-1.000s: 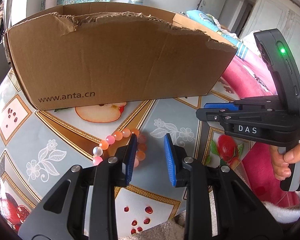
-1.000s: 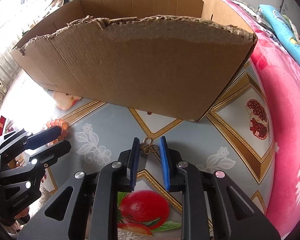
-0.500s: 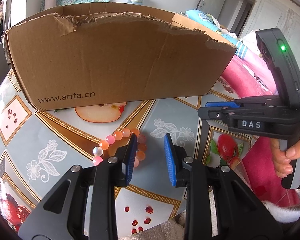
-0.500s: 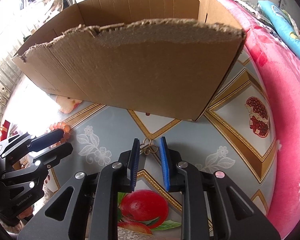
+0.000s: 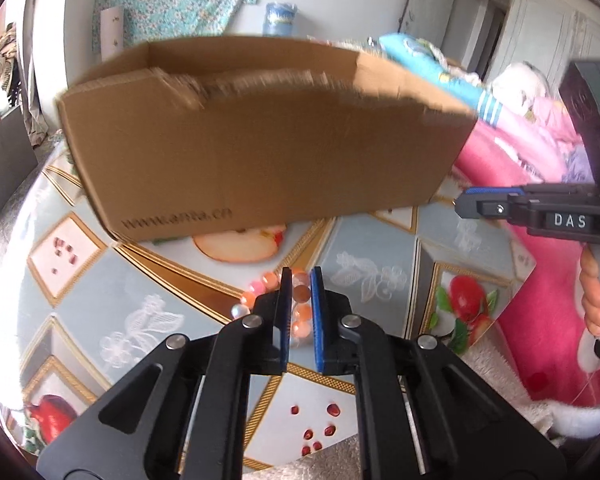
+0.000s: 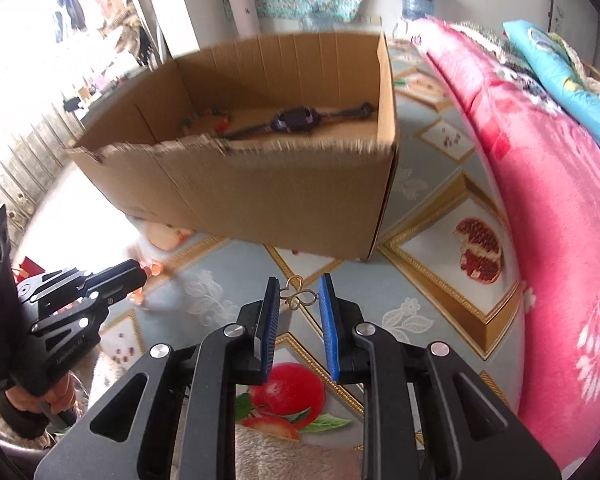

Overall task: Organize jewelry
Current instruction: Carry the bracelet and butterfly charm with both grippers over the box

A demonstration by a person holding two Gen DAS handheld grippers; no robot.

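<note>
My left gripper (image 5: 300, 292) is shut on a pink and orange bead bracelet (image 5: 266, 286) and holds it above the patterned tablecloth, in front of the cardboard box (image 5: 260, 152). My right gripper (image 6: 299, 300) has its pads pressed on a small gold wire ornament (image 6: 298, 298), lifted in front of the box (image 6: 260, 188). Inside the box lie a dark strap piece with a purple middle (image 6: 296, 118) and a small beaded piece (image 6: 210, 116). The left gripper also shows in the right wrist view (image 6: 140, 276), the right gripper in the left wrist view (image 5: 466, 204).
A pink blanket (image 6: 560, 200) lies along the right side of the table. A blue folded cloth (image 6: 560, 72) rests behind it. The tablecloth (image 6: 440, 272) with fruit prints covers the table around the box.
Both grippers rose, so the box now looks lower and its inside shows. The left jaws closed on the bead bracelet. The right gripper lifted the gold ornament.
</note>
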